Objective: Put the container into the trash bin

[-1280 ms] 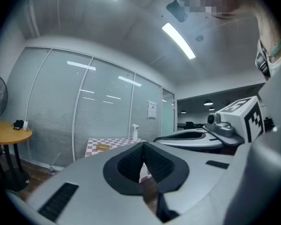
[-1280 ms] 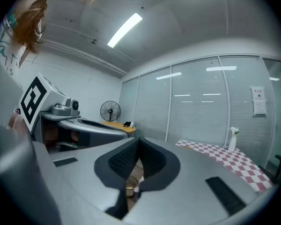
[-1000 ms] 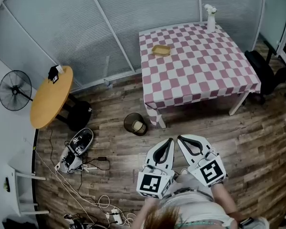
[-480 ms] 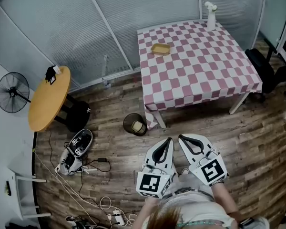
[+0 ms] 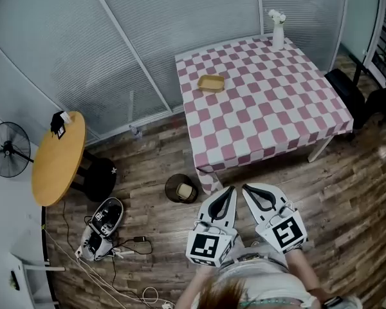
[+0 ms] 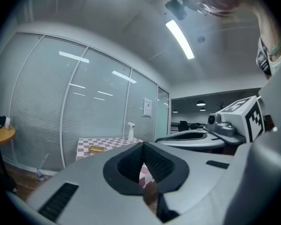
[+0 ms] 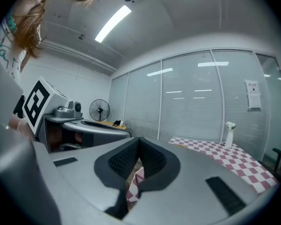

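Both tools are empty. Left tool (image 5: pixel 228 190) and right tool (image 5: pixel 246 188) have jaws pressed together with nothing between, and they are short of the near edge of the pink-and-white checked counter (image 5: pixel 270 114).

The shallow tan rectangular container (image 5: pixel 211 82) sits near the counter's far-left corner, long axis roughly along the far edge. It lies ahead and slightly left of me, so I judge the left tool marginally nearer.

The dark round trash bin (image 5: pixel 172 180) stands on the wood-plank floor (image 5: pixel 148 172) by the near-left corner.

The white wall notice (image 6: pixel 147 107) is unreadable.

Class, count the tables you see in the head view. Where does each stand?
2. The checkered-cloth table stands at upper right; the round wooden table stands at left, near the fan. Others may lie outside the frame.
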### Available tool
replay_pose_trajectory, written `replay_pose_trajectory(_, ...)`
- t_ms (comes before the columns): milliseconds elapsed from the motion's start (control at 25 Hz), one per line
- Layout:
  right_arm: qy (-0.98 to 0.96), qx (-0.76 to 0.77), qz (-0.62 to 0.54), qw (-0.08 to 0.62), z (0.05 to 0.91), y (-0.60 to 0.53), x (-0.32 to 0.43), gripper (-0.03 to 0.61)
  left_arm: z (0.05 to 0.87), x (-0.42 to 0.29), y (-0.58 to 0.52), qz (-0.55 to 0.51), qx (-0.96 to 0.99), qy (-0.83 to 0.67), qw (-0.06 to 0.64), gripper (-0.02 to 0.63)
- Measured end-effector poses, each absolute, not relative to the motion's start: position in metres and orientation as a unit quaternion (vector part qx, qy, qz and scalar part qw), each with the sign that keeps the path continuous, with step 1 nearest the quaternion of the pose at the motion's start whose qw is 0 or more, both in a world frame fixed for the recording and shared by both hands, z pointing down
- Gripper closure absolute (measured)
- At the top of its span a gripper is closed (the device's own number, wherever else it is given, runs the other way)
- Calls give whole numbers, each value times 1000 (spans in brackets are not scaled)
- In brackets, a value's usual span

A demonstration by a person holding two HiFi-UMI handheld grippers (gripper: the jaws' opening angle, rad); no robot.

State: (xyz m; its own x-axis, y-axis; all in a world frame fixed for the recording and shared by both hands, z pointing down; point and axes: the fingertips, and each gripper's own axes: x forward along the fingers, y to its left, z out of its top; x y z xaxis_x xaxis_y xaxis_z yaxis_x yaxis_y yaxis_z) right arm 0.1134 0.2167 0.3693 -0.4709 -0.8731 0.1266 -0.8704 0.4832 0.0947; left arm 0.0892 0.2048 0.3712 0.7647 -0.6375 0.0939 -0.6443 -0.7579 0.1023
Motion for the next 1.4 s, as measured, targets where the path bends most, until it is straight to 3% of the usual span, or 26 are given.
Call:
replay_pose_trajectory(720,-849,520,-10,92,373,105,81,584,375,54,94,27,941,-330,68,607)
replay_pose_trajectory(1400,-857,507,-10,97,384,71,48,584,393,22,57,40,937,-339,79,607)
